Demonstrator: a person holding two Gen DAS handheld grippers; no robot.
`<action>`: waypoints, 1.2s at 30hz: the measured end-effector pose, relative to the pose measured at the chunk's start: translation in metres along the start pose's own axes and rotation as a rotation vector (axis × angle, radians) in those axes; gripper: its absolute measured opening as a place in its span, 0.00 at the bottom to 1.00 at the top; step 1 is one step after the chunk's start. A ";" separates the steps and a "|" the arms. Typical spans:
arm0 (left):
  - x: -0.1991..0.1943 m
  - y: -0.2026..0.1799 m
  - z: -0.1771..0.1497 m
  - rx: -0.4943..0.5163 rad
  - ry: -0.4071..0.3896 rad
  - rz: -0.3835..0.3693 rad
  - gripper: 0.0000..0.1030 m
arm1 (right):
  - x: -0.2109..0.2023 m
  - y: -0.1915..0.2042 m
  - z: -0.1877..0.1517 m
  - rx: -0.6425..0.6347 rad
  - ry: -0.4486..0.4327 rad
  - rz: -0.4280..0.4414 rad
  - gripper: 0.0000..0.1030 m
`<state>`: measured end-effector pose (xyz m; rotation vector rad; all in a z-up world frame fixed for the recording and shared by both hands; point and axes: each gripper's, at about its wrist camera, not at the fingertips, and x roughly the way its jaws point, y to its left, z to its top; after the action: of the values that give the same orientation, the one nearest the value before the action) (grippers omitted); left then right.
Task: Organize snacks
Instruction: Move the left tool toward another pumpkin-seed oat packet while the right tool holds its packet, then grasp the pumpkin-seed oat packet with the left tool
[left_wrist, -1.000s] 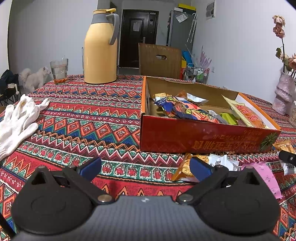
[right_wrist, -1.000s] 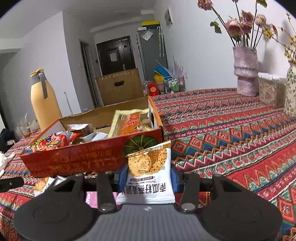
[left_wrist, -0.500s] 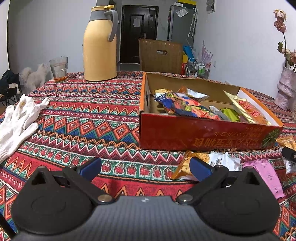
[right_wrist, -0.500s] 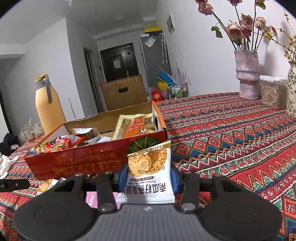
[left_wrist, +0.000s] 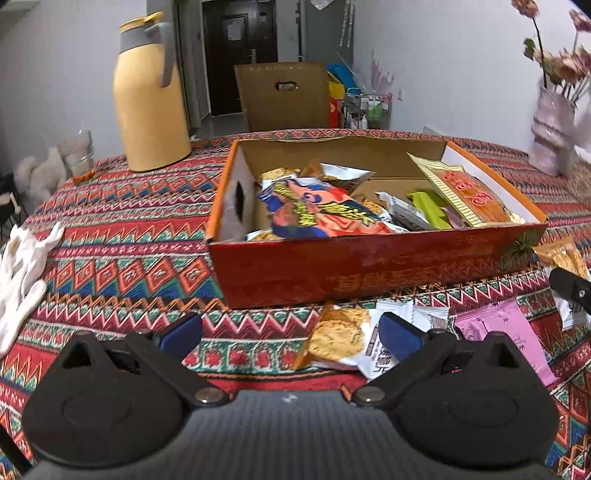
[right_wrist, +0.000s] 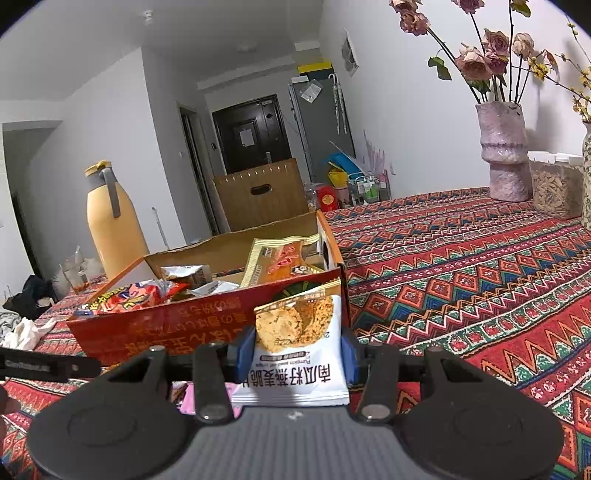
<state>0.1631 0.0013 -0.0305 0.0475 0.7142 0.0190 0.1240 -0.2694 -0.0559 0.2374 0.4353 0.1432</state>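
A red cardboard box (left_wrist: 369, 273) holds several snack packets, among them a red and blue chip bag (left_wrist: 321, 214). It also shows in the right wrist view (right_wrist: 177, 325). My left gripper (left_wrist: 290, 334) is open and empty above the tablecloth, just in front of the box. A cracker packet (left_wrist: 343, 338) and a pink packet (left_wrist: 506, 328) lie loose on the cloth by its right finger. My right gripper (right_wrist: 295, 354) is shut on a white cracker packet (right_wrist: 299, 343), held up near the box's right front corner.
A yellow thermos jug (left_wrist: 147, 99) and a glass (left_wrist: 79, 153) stand at the back left. White gloves (left_wrist: 22, 266) lie at the left edge. A flower vase (right_wrist: 504, 147) and a jar (right_wrist: 556, 182) stand at the far right.
Both grippers have risen, so I look further down into the box. The right gripper still holds the cracker packet. The left stays open.
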 end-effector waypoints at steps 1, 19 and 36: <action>0.003 -0.001 0.001 0.003 0.001 -0.002 1.00 | 0.000 0.000 0.000 0.000 0.000 0.001 0.44; 0.033 -0.010 -0.002 -0.031 0.050 -0.074 1.00 | -0.001 -0.001 0.000 0.002 -0.006 0.025 0.45; 0.048 0.004 -0.007 -0.075 0.096 0.024 1.00 | -0.001 0.000 -0.001 -0.003 -0.006 0.014 0.45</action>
<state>0.1948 0.0070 -0.0668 -0.0168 0.8087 0.0716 0.1229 -0.2697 -0.0563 0.2378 0.4270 0.1567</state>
